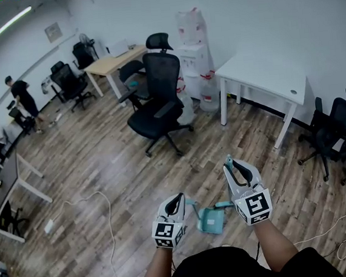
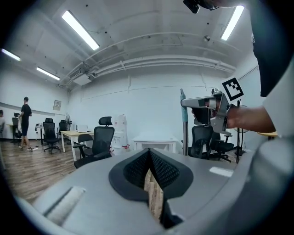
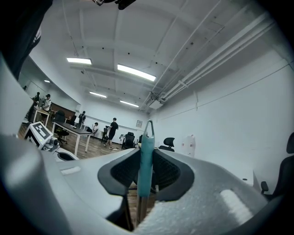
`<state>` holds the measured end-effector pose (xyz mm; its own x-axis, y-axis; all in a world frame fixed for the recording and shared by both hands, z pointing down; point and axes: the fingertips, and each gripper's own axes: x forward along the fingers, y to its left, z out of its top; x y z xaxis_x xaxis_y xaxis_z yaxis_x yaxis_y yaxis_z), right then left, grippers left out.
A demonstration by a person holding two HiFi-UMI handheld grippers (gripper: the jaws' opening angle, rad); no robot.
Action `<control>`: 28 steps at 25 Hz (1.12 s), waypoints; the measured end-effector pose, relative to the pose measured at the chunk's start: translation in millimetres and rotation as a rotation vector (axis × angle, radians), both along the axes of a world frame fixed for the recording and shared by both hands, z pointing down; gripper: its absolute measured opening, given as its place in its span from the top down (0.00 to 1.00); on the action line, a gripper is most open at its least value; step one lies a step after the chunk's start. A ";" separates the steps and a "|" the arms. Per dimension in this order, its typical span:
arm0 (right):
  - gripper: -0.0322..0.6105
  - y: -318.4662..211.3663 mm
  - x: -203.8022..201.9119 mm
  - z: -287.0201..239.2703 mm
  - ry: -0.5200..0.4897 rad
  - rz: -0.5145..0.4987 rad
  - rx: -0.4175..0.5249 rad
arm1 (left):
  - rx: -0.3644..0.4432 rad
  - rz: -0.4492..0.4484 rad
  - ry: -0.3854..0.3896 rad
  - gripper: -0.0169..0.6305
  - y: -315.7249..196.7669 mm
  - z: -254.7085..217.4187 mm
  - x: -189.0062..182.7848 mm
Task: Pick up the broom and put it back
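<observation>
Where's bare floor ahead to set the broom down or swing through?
The widest free floor lies between the black office chair and the white cable. Another strip runs between that chair and the white table. Crowded: black chairs at right.

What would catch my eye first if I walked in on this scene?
Probably the two hand-held grippers low in the head view, each carrying a cube of black-and-white squares. The right gripper is clamped on a teal broom handle, and the left gripper beside it holds nothing. Beyond them a black office chair stands out on the wooden floor, with a white table by the wall to its right.
</observation>
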<state>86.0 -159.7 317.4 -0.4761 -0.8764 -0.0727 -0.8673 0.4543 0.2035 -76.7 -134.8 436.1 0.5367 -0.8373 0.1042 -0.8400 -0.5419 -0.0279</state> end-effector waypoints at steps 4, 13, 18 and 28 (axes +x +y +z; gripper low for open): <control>0.81 3.6 1.4 5.9 -0.004 0.000 -0.006 | -0.008 -0.002 0.012 0.94 3.4 2.0 0.8; 0.81 5.3 3.6 27.0 0.039 -0.020 -0.057 | -0.048 -0.012 0.020 0.95 10.3 18.8 3.2; 0.81 4.1 9.3 45.7 0.061 -0.017 -0.103 | -0.076 -0.018 0.043 0.95 11.1 27.1 6.2; 0.80 16.6 6.8 89.0 0.178 -0.033 -0.148 | -0.144 -0.025 0.020 0.95 26.0 42.0 10.8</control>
<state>92.8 -143.2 406.3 -0.4981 -0.8552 0.1432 -0.8079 0.5177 0.2814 -65.9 -108.8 478.1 0.5187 -0.8278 0.2136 -0.8531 -0.5177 0.0653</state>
